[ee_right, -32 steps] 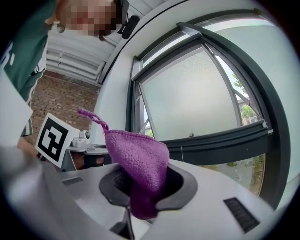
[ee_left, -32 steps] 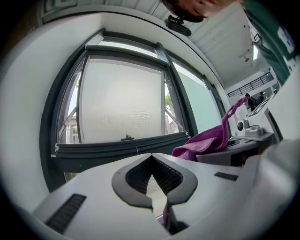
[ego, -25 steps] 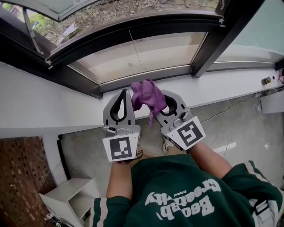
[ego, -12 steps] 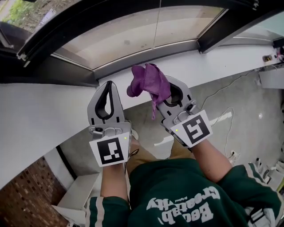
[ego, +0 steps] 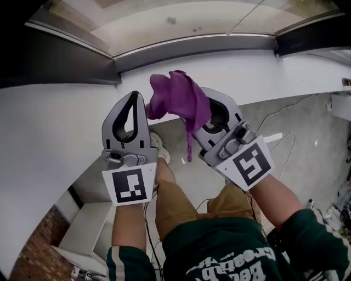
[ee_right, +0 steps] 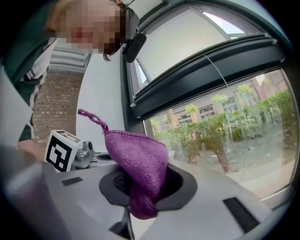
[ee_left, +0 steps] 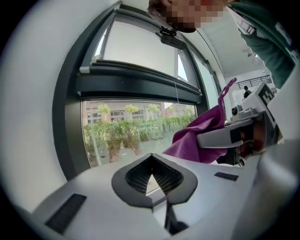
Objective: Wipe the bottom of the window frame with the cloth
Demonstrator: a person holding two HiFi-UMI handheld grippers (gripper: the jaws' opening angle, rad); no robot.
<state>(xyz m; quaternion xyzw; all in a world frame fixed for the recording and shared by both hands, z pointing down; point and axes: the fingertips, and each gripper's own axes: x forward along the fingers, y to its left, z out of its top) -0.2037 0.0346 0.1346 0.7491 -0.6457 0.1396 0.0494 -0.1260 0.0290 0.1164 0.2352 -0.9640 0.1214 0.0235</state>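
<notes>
A purple cloth (ego: 178,99) is pinched in my right gripper (ego: 211,104), whose jaws are shut on it; a corner hangs down below. In the right gripper view the cloth (ee_right: 138,164) bulges up out of the jaws. My left gripper (ego: 131,107) is beside it on the left, jaws shut with nothing between them (ee_left: 151,180). Both grippers are held over the white sill (ego: 66,110), short of the dark bottom rail of the window frame (ego: 192,46). From the left gripper view the cloth (ee_left: 197,140) and the right gripper show at the right.
The glass pane (ego: 164,16) lies beyond the frame. Below the sill are a grey floor with a white cable (ego: 274,118), a white shelf unit (ego: 82,230) and a brick surface (ego: 33,252). The person's legs and a shoe (ego: 159,145) are under the grippers.
The head view has tilted down and closer to the sill, so the window frame now sits at the top edge. Both grippers stay side by side, and the cloth is still held by the right one.
</notes>
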